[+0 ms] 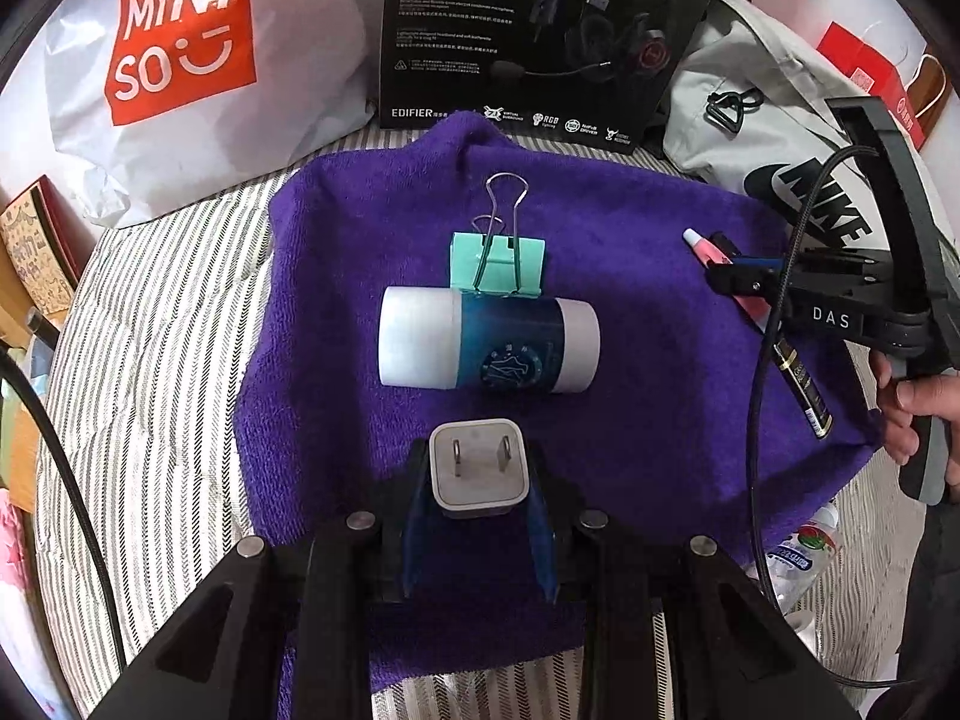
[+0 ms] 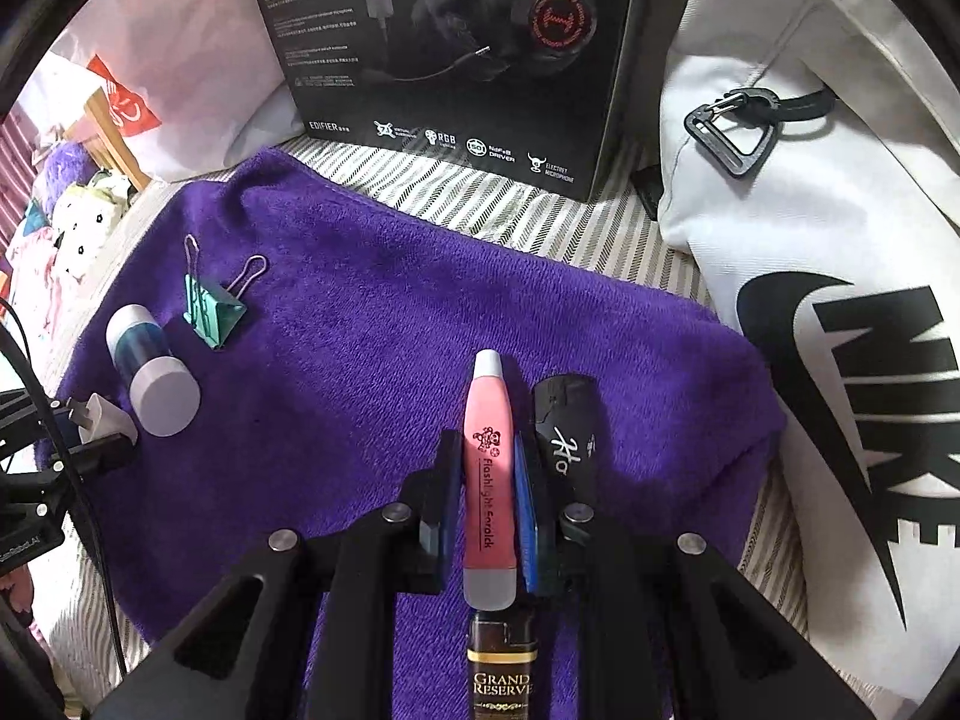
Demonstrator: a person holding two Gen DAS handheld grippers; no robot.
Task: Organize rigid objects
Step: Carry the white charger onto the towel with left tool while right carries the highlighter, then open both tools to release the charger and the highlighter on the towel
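A striped grey-and-white bed [image 1: 156, 360] holds a soft purple towel [image 1: 630, 360]. Behind stand a black headphone box [image 1: 540, 30] and a white cloth bag [image 2: 810, 240]. The left gripper [image 1: 478, 480] jaws pinch a small white plug [image 1: 478, 468]. The right gripper [image 2: 489, 504] jaws pinch a pink pen-shaped flashlight [image 2: 489, 480], both over the towel.

You are working in a home, most likely on a bed in a bedroom. The surface under everything is soft striped bedding [image 1: 150, 330] with a purple towel [image 1: 630, 360] spread over it. Around it sits ordinary household clutter: a white shopping bag [image 1: 198, 78] with a red logo, a black headset box [image 1: 540, 30] standing upright at the back, and a white drawstring sports bag [image 2: 810, 240] slumped just beside the towel. At the left edge of your right wrist view you can see plush toys [image 2: 78, 210] and a wooden piece of furniture [image 2: 114, 132]. A plastic bottle [image 1: 798, 552] lies on the bedding.
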